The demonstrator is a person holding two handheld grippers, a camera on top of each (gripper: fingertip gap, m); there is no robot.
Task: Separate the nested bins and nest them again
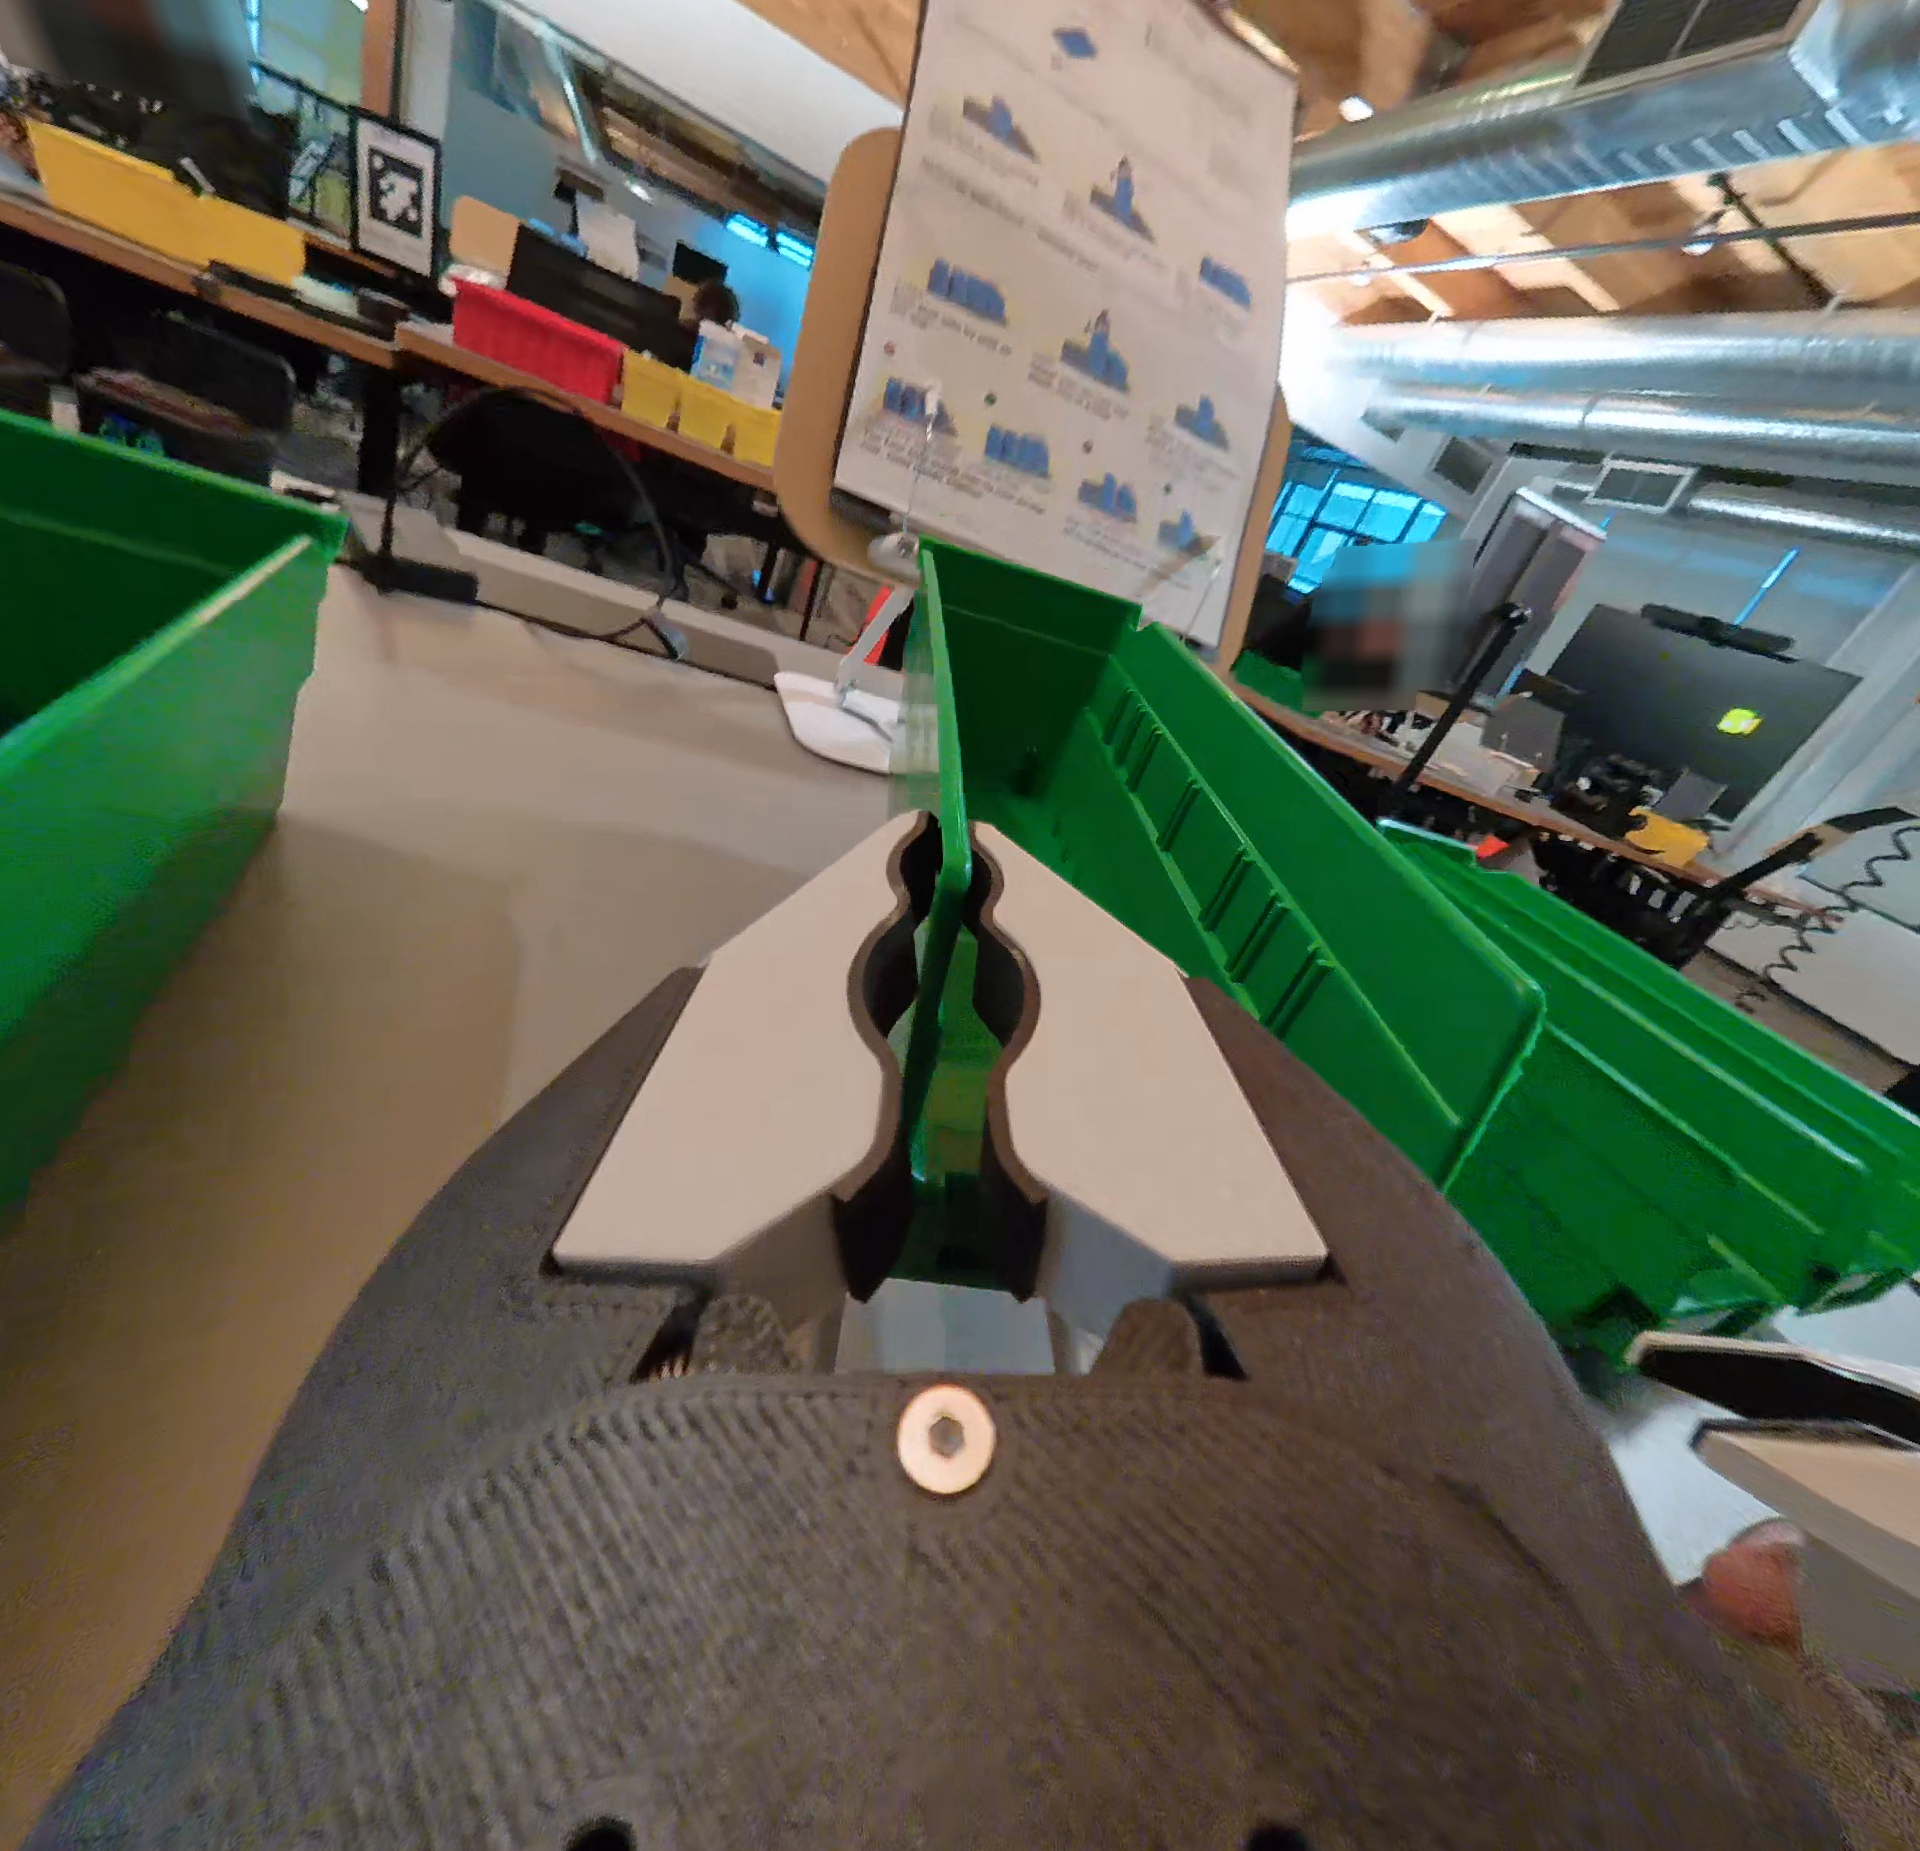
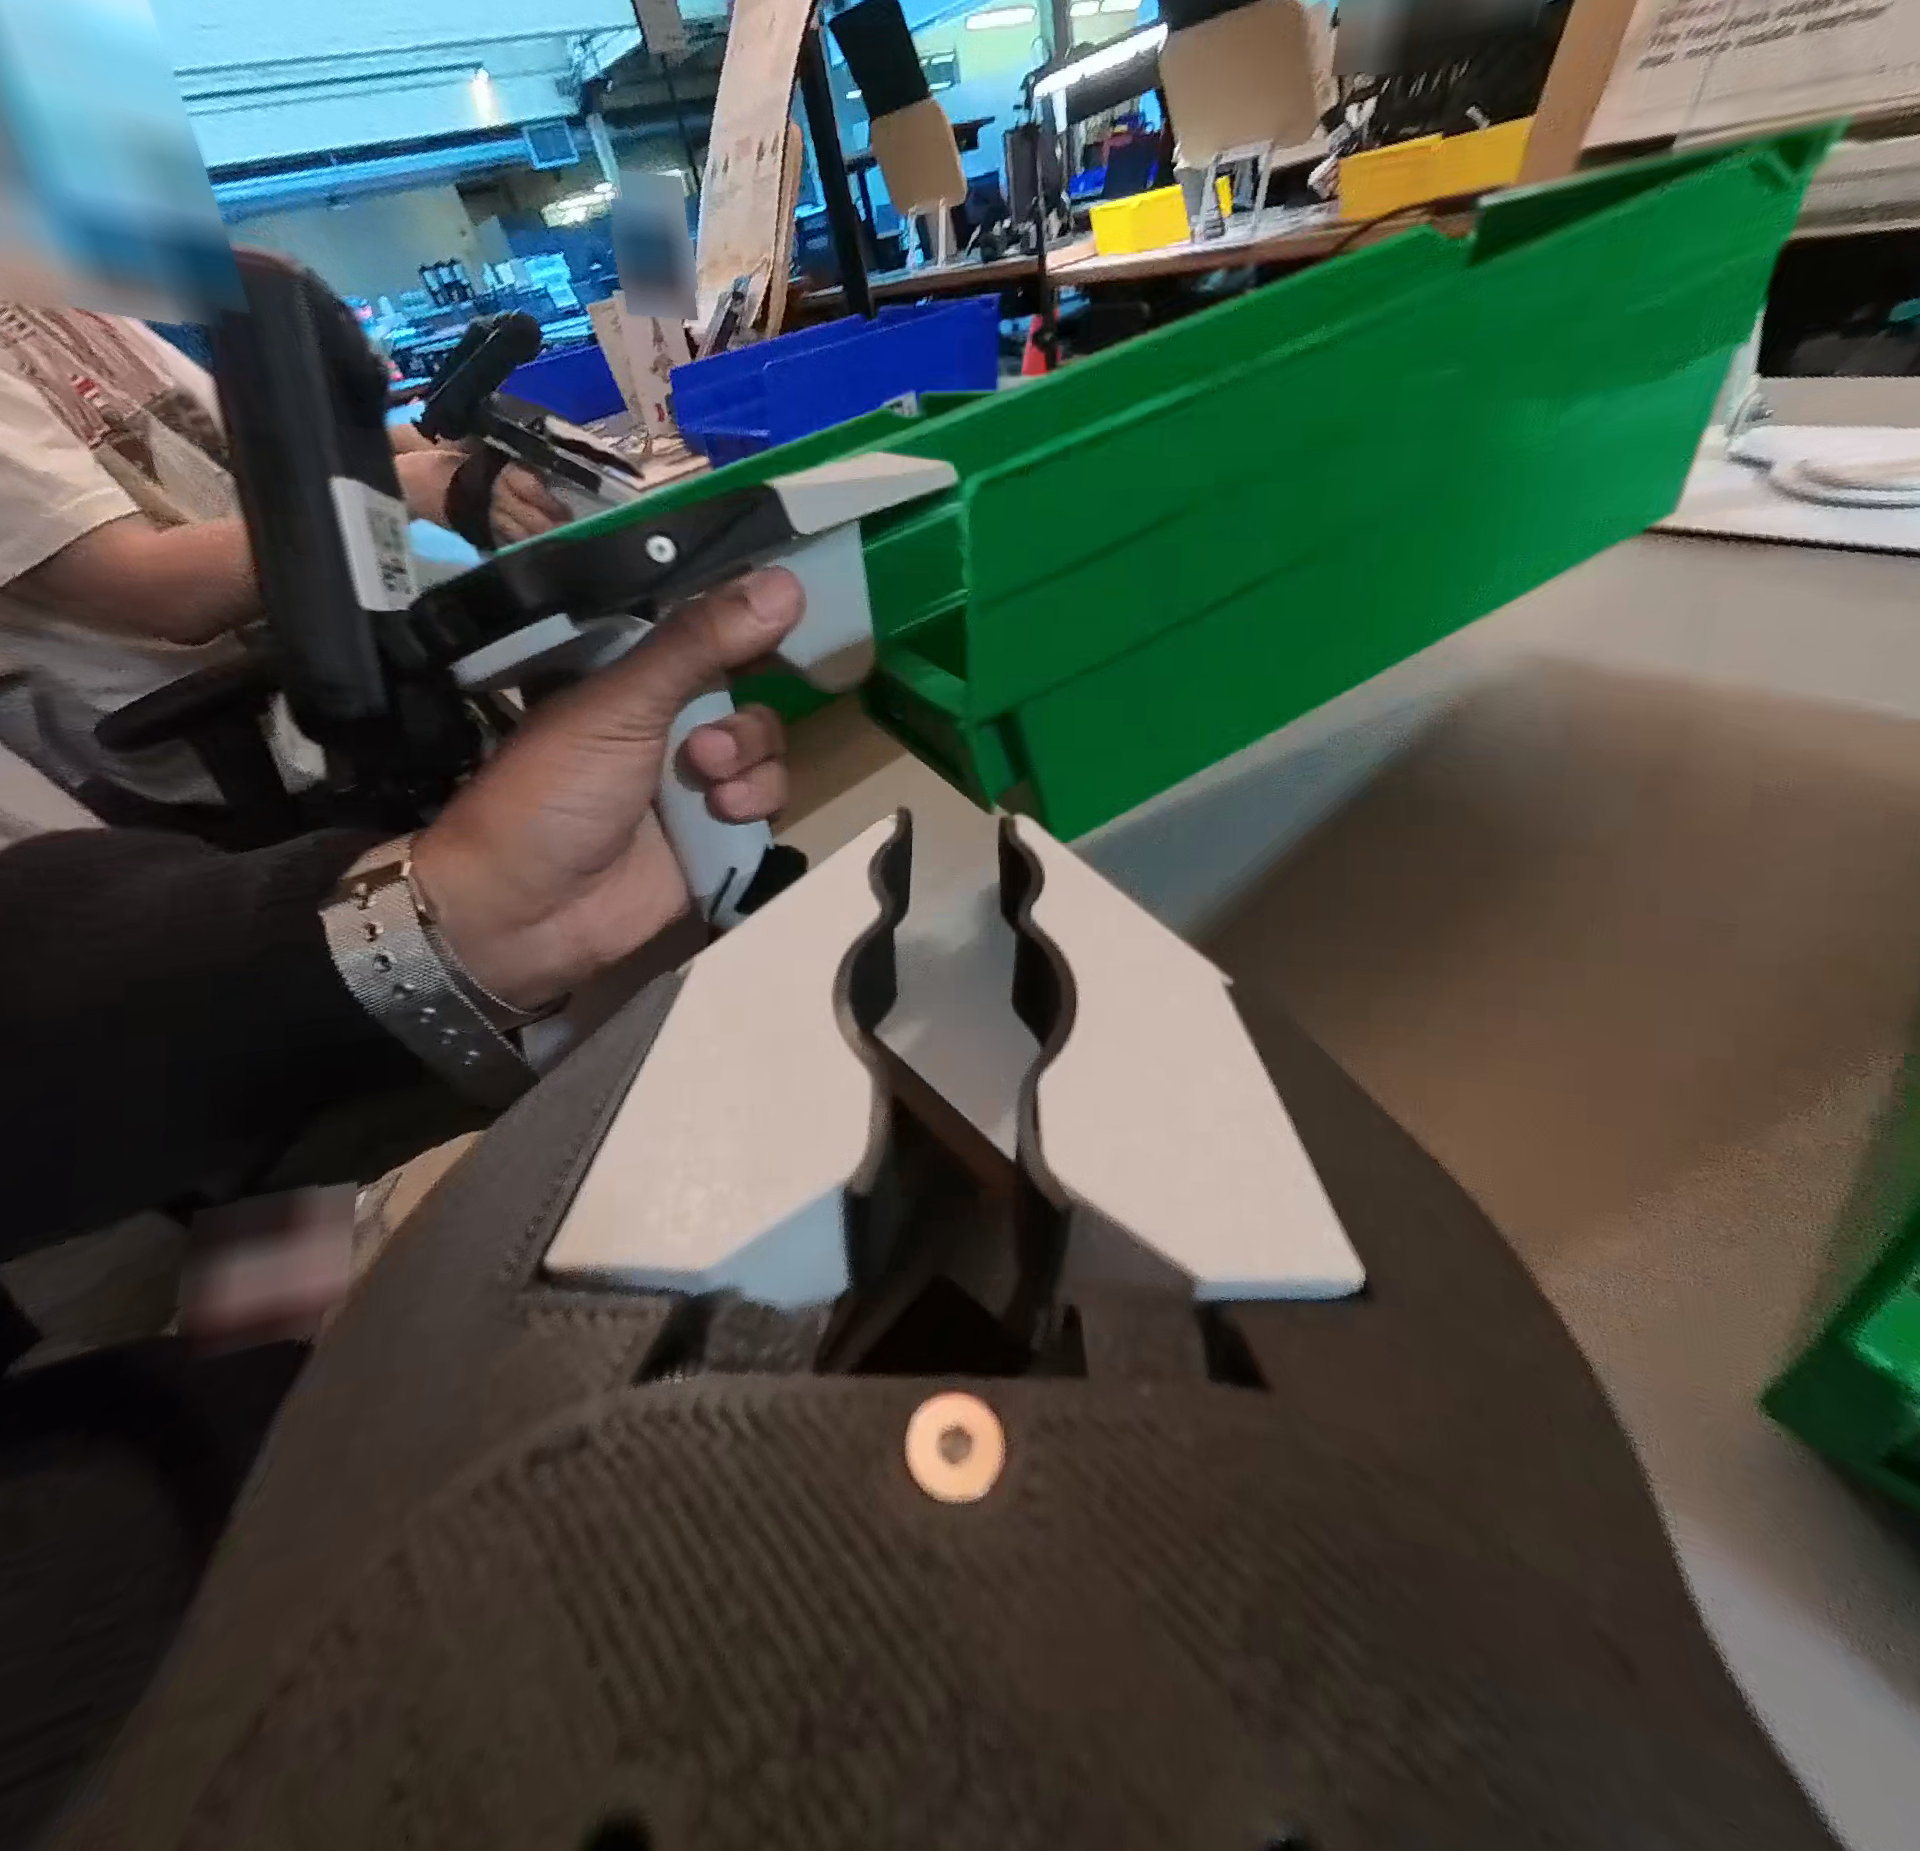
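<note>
1. My left gripper (image 1: 940,866): clamped on side wall of top green bin (image 1: 1195,762), near end, bin tilted up off the stack (image 1: 1662,1126).
2. My right gripper (image 2: 956,845): fingers parted, holding nothing, near the stack's end.
3. Separate green bin (image 1: 135,710): on table (image 1: 520,762), far left.

Risk: thin-wall pinch may slip; lower bins could drag along w/ the lift since nothing pins them.

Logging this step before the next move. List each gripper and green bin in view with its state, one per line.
left gripper: shut on the top bin's side wall.
right gripper: open, empty, apart from the bins.
top bin: tilted, lifted at its near end, still partly in the stack.
nested stack: under it, on the table.
separate bin: upright, alone on the table.
</note>
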